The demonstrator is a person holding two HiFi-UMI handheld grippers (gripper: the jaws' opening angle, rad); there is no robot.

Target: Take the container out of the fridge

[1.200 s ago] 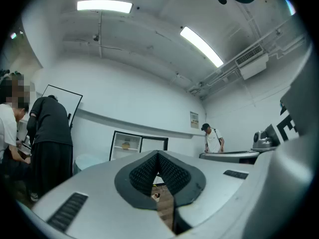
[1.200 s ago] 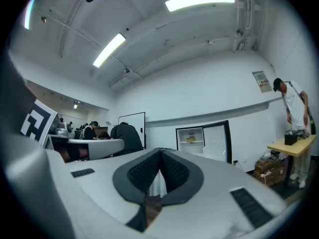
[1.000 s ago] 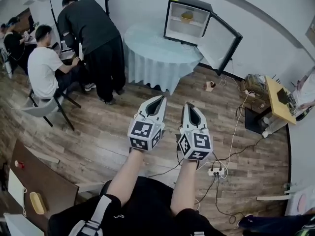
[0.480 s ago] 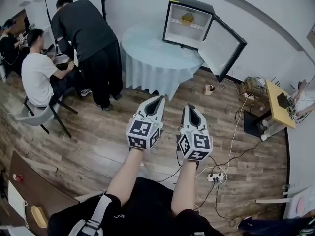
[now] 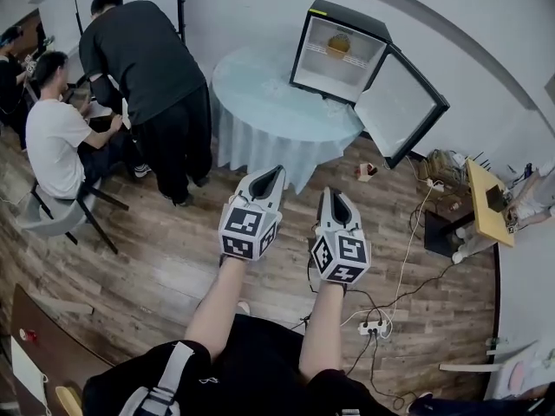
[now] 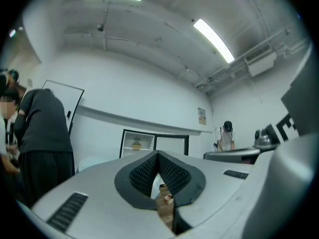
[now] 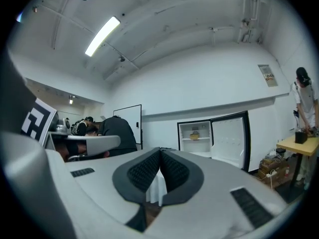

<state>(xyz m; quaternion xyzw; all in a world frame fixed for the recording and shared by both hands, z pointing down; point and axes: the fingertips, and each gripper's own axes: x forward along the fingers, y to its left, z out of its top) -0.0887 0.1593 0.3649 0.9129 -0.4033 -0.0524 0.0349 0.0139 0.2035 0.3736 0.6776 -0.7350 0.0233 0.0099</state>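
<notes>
Room: wood floor, white walls, strip lights overhead.

Table (image 5: 260, 94): round, under a pale cloth. Two people (image 5: 143, 55) are busy at its far left, clear of the route.

Fridge (image 5: 347, 13): small, black outside and white inside, standing on the table's far side. Its door (image 5: 401, 111) is swung wide to the right, so the inside is open to reach.

Container (image 5: 338, 44): one item, yellowish, alone on the upper shelf near the back. It is too small here to tell lid or material.

Left gripper (image 5: 277, 172): jaws together, nothing between them, held low in front of the body and well apart from the fridge.

Right gripper (image 5: 334, 192): the same, jaws closed and empty, just beside the left.

Handling, by judgement: probably a light, stiff tub or bowl, possibly slick if chilled. One gripper should be enough.
- Open the jaws before entering the fridge.
- Take hold across the side walls or at the near rim.
- Lift only slightly under the ceiling of the compartment.
- Keep it level in case the top is open.
- Draw it straight out toward the open side.

Risk: squeezing a thin wall too hard, or nudging it deeper along the shelf.
</notes>
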